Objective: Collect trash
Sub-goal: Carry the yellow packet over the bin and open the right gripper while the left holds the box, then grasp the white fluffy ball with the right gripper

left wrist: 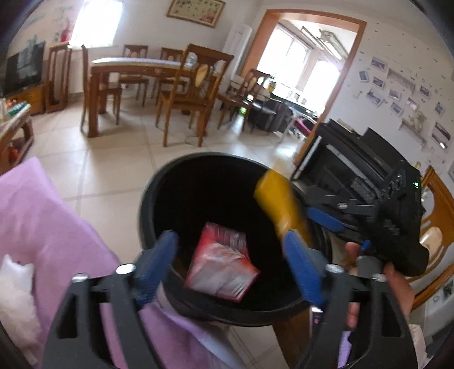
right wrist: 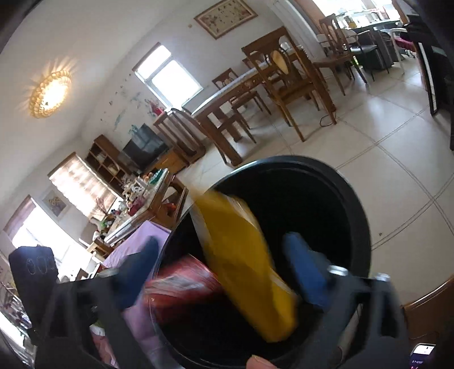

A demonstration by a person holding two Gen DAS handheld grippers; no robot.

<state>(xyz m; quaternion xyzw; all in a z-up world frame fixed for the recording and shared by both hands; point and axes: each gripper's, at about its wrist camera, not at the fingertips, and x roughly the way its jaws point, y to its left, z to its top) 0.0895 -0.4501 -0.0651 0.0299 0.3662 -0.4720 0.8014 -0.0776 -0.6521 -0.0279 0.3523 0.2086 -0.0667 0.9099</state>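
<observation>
Standing on beige tiled floor (left wrist: pixel 113 181), round black plastic bin (left wrist: pixel 159 181) holds red wrapper (left wrist: pixel 221 264). Left gripper (left wrist: pixel 229 272) fingers wide, empty. Right gripper (right wrist: pixel 224 278) fingers wide around blurred yellow packet (right wrist: pixel 244 261); contact unclear.

Daylight floods in: window (left wrist: pixel 95 22) at 11 o'clock in left view is blown out white, doorway (left wrist: pixel 306 62) at 1 o'clock nearly as bad. Right view has a lit ceiling lamp (right wrist: pixel 50 91) at 10 o'clock w/ warm glare rays, plus bright window (right wrist: pixel 170 76) near 12. Floor (left wrist: pixel 113 170) evenly lit, soft shadows under chairs. Bin (left wrist: pixel 215 181) interior reads near-black, no detail. Motion blur on yellow pack (right wrist: pixel 244 261) and red pack (right wrist: pixel 181 286) in right view; blue fingers (right wrist: pixel 305 272) smeared too. Heavy fisheye bend, dark vignette at corners both views.
</observation>
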